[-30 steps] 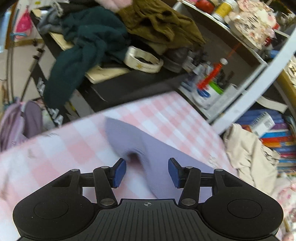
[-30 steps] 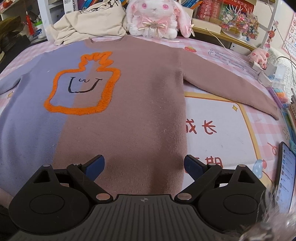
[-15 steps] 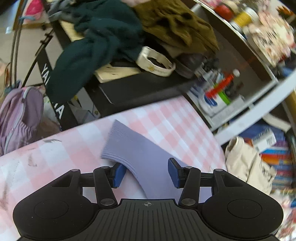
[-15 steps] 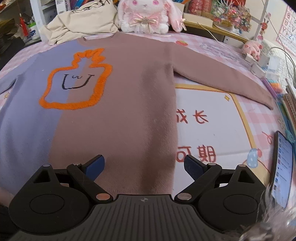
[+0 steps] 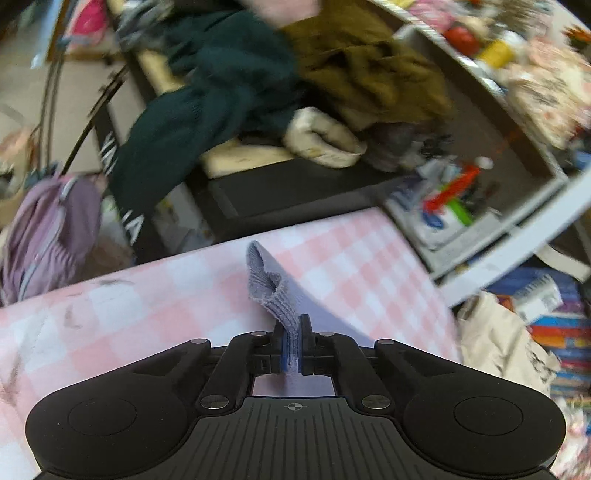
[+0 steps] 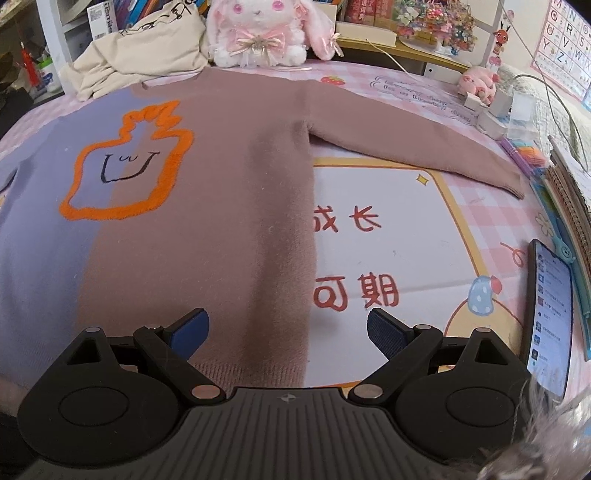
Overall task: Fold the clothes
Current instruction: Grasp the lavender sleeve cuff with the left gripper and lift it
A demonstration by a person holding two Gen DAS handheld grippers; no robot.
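- Left wrist view: motion blur, heaviest from 10 to 2 o'clock.
- Right wrist view: sharp, evenly bright, soft shadows.
- Both: fisheye bending toward every edge.

Beyond the left claw (image 5: pixel 291 345) the checked bench (image 5: pixel 155 314) lies bare up to its edge. The sweater (image 6: pixel 207 206) covers most of the bench; the printed mat (image 6: pixel 391 236) beside it is bare. A phone (image 6: pixel 550 325) and notebooks (image 6: pixel 569 192) crowd the right edge; a plush rabbit (image 6: pixel 258 29) and cream garment (image 6: pixel 144 51) block the far side.

lilac-brown sweater (image 6: pixel 207 206) flat, sleeves spread; lilac cuff (image 5: pixel 275 295) raised.
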